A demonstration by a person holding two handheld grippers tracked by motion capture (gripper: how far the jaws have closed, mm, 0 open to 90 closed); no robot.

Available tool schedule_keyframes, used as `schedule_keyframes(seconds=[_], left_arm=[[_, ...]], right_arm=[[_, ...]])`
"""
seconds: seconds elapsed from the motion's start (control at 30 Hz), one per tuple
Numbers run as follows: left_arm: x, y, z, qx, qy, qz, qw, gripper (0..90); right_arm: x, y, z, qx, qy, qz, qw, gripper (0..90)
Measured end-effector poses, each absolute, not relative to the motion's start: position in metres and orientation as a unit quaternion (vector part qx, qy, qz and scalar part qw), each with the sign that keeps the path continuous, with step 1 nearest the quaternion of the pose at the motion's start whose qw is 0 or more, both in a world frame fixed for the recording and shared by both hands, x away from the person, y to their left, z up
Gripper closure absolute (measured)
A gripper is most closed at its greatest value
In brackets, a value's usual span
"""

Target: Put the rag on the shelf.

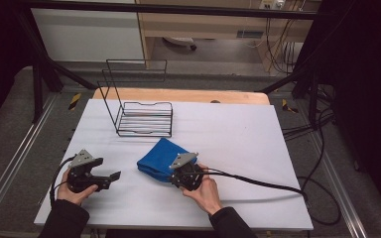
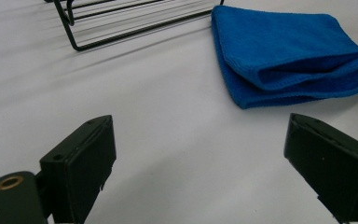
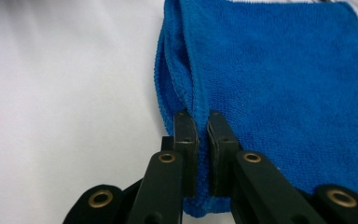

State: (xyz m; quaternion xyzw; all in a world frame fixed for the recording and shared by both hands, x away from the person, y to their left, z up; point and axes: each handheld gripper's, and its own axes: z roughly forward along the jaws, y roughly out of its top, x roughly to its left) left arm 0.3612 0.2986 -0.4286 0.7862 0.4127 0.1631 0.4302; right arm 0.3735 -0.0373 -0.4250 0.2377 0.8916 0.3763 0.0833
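A folded blue cloth (image 1: 159,157) lies on the white table cover (image 1: 238,144) near the front middle. My right gripper (image 1: 178,173) is shut on the cloth's near edge; in the right gripper view the two jaws pinch a fold of the blue cloth (image 3: 279,79) at the right gripper's tips (image 3: 202,116). To the left, my left gripper (image 1: 110,179) rests low over the table, open and holding nothing. In the left gripper view its jaws stand wide apart around the left gripper's gap (image 2: 200,135), with the cloth (image 2: 284,51) ahead on the right.
A black wire rack (image 1: 141,106) stands behind the cloth, toward the back left; its base wires (image 2: 121,23) show in the left gripper view. A black cable (image 1: 268,184) trails right from my right gripper. A wooden board edge (image 1: 188,95) runs along the back.
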Motion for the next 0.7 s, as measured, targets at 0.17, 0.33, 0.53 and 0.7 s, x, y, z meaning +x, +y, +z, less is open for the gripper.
schedule_keyframes(seconds=[0.17,0.33,0.53,0.7], left_arm=[[0.361,0.299,-0.429,0.786,0.414,0.163,0.43,9.2],[0.361,0.299,-0.429,0.785,0.414,0.163,0.43,9.2],[0.361,0.299,-0.428,0.785,0.414,0.163,0.43,9.2],[0.361,0.299,-0.428,0.785,0.414,0.163,0.431,9.2]], right_arm=[[0.367,-0.029,-0.421,0.235,0.891,0.382,0.074,85.4],[0.361,-0.015,-0.418,0.24,0.888,0.387,0.061,85.3],[0.354,0.008,-0.422,0.24,0.892,0.381,0.04,84.9],[0.355,0.011,-0.428,0.246,0.889,0.387,0.01,69.1]])
